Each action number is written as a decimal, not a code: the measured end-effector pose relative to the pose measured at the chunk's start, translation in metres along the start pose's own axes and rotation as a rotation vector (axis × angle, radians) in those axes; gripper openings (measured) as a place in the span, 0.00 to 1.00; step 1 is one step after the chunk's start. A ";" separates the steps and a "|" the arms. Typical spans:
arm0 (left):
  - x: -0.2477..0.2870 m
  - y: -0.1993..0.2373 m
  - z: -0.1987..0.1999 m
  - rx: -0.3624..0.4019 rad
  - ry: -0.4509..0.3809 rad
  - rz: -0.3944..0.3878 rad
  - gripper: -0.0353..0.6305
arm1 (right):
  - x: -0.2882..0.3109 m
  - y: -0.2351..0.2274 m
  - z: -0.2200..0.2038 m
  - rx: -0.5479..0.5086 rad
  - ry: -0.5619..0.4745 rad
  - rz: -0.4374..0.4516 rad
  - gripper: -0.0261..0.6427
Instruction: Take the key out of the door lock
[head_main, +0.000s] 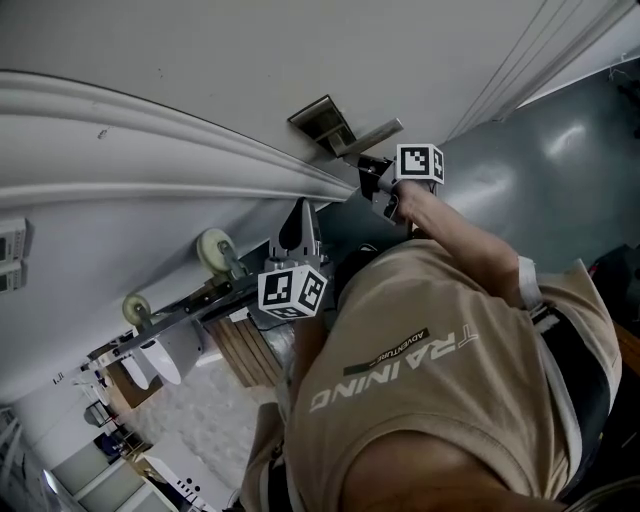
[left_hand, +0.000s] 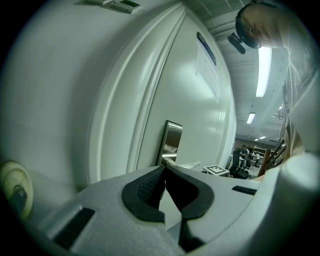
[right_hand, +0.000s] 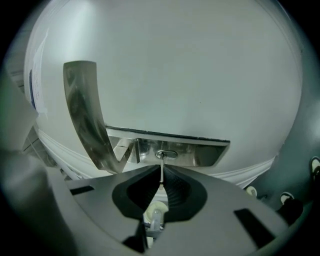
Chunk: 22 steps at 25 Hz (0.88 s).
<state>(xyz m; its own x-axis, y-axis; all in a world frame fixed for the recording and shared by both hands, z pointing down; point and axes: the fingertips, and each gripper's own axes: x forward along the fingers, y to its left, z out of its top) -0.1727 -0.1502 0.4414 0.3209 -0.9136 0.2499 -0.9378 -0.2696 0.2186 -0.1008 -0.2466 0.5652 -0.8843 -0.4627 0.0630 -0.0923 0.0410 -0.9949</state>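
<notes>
Right gripper (right_hand: 161, 168): fingers pinching the key (right_hand: 162, 160). The key is seen edge-on as a thin pale sliver. Its head is buried btwn the black pads, so its shape can't be made out. Its far end meets the keyhole (right_hand: 166, 154) in the steel lock plate (right_hand: 205, 152) on the white door (right_hand: 190, 70). How deep it sits can't be told. The lever handle (right_hand: 84, 115) rises at the plate's left, badly warped by the wide lens.

Left gripper (left_hand: 165, 169): fingers pressed together at the tips, w/ only door surface showing through the gap behind them. It's off to the side of the lock, near the door-frame moulding (left_hand: 125, 115); touching or not, can't tell. The plate & handle show small beyond its tips, w/ the right gripper's marker cube (left_hand: 216, 170) just beside them.

In the head view the key is hidden behind the right gripper & the right hand (head_main: 408, 203). Only the plate and the handle's end show above them. The person's tan shirt (head_main: 450, 370) blocks most of the lower frame.

Bg of the left gripper view: people (left_hand: 244, 155) far off, too small to make out. A pale wheel (left_hand: 15, 187) sits at the left edge, partly cut off.
</notes>
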 end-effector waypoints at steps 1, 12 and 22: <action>-0.001 -0.002 0.000 0.000 -0.003 -0.001 0.06 | 0.000 0.000 0.000 -0.002 -0.015 -0.003 0.08; -0.006 -0.013 0.005 0.032 -0.015 -0.018 0.06 | -0.002 0.000 -0.001 -0.015 -0.018 0.035 0.08; -0.023 -0.006 -0.007 -0.004 -0.019 0.021 0.06 | -0.016 -0.003 -0.012 -0.065 -0.008 0.022 0.08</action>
<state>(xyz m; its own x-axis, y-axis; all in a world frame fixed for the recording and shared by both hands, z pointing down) -0.1733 -0.1249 0.4410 0.2983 -0.9248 0.2363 -0.9438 -0.2489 0.2175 -0.0925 -0.2286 0.5683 -0.8829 -0.4680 0.0399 -0.1024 0.1088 -0.9888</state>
